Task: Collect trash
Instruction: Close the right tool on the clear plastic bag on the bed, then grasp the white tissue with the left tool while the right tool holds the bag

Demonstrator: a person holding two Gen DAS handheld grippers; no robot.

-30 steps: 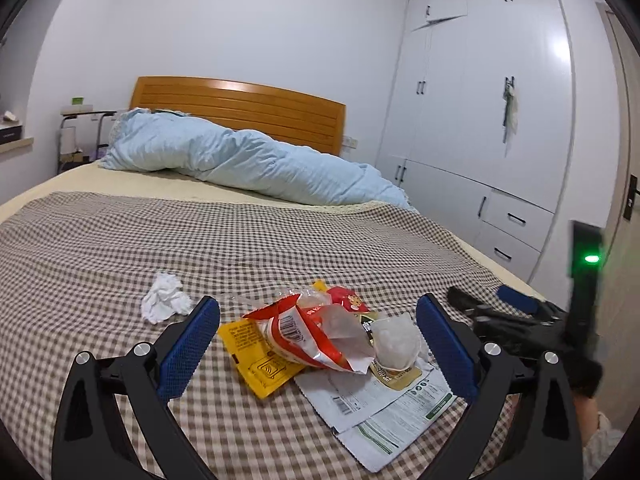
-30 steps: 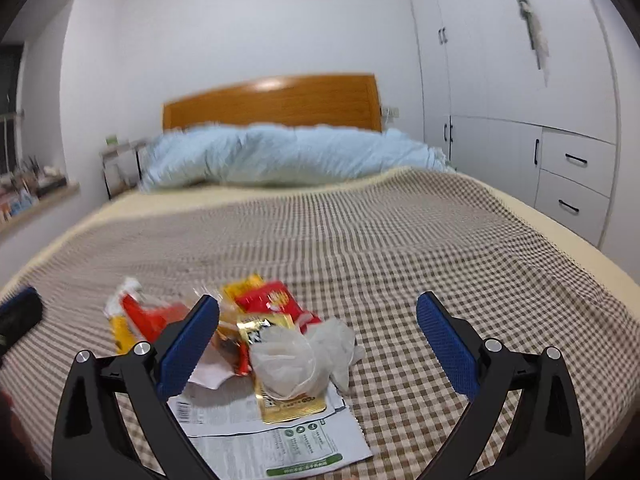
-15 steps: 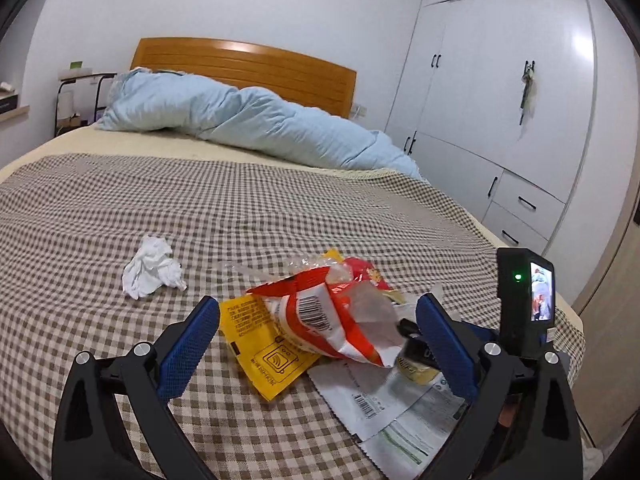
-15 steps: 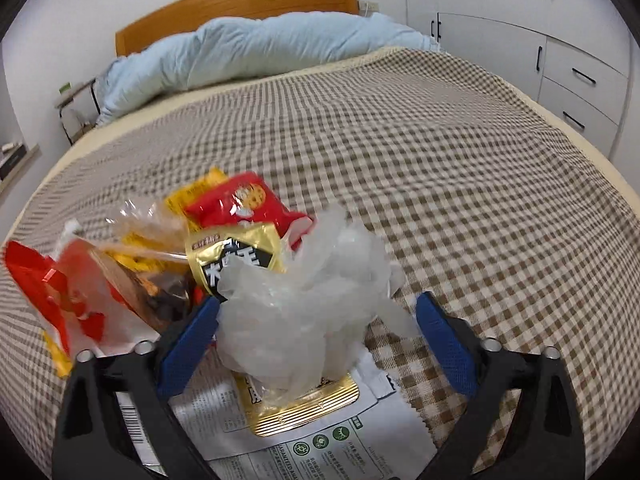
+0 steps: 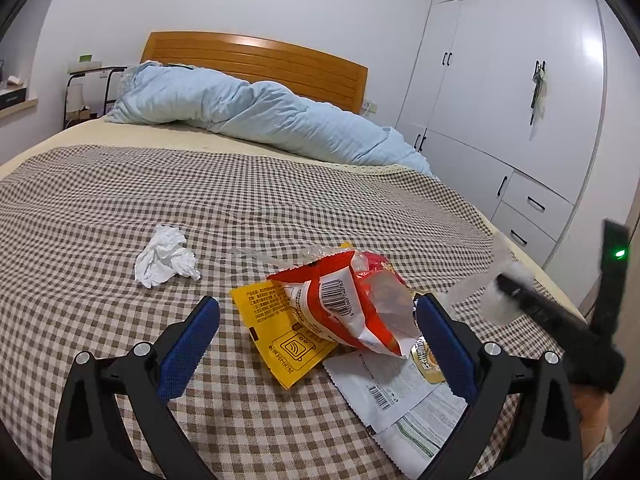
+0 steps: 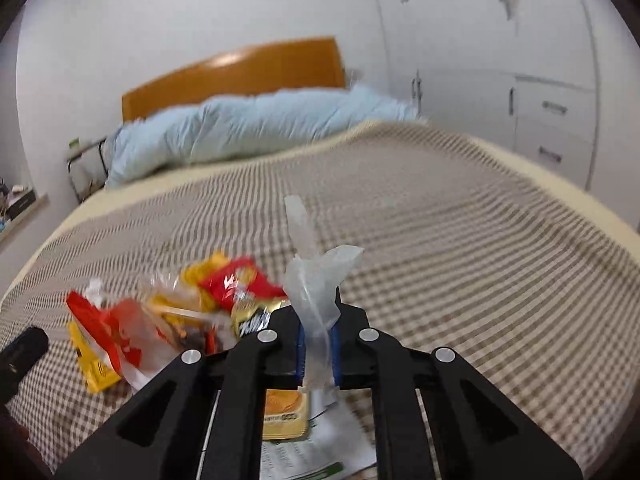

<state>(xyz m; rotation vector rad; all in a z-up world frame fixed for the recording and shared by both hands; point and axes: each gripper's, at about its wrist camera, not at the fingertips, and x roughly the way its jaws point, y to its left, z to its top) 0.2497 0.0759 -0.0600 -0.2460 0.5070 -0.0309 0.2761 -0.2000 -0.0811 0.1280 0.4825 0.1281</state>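
Trash: a clear plastic bag (image 6: 316, 300) sits pinched between the closing jaws of the right gripper (image 6: 318, 350); the left gripper (image 5: 318, 334) gapes wide around a red wrapper (image 5: 348, 304).

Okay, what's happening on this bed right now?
A person is collecting trash from a checked bedspread with two handheld grippers. The right gripper is closing on a clear plastic bag, lifted clear of the wrapper pile. The left gripper hangs open over that pile, holding nothing. A crumpled tissue lies apart, untouched.
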